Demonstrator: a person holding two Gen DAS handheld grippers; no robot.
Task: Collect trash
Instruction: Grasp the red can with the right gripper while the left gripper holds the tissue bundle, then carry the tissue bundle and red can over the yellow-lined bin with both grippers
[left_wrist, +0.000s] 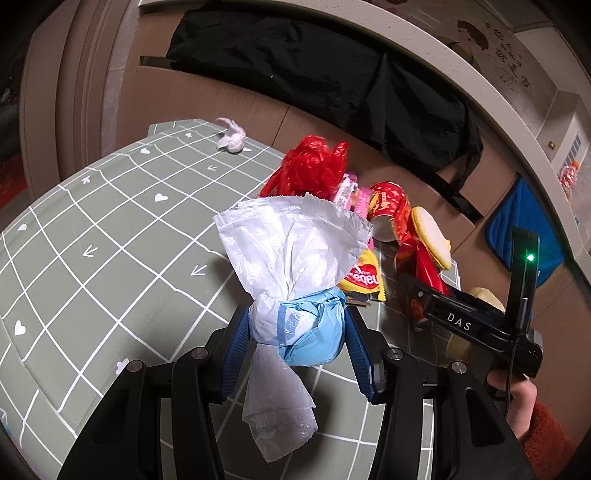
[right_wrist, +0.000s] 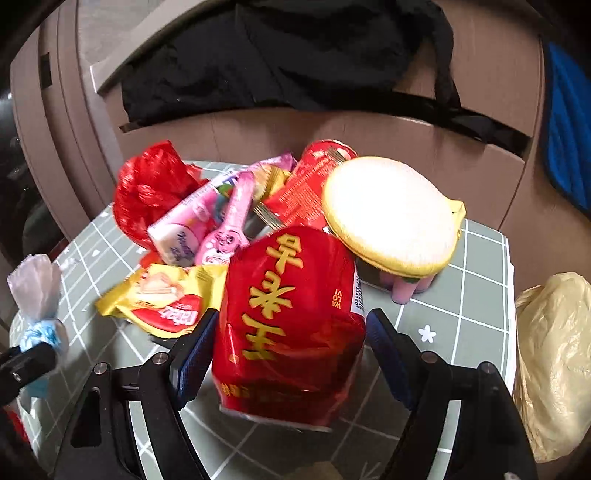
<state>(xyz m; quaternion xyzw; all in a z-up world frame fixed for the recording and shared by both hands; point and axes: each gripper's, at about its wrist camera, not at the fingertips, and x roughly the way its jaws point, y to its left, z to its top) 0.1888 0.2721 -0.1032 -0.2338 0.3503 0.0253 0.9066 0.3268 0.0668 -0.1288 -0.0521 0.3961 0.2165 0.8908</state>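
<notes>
Red can (right_wrist: 288, 321) between right hand-held gripper (right_wrist: 288, 354) fingers

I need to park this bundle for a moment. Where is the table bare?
Bare: the green grid cloth between the crumpled tissue and the left gripper. Crowded: around the red can, yellow wrapper and red bag.

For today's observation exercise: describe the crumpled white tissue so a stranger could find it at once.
Start at the table with the green grid-patterned cloth. Go to its far corner, well away from the pile of wrappers. There the crumpled white tissue lies alone, small and twisted, touching no other litter.
</notes>
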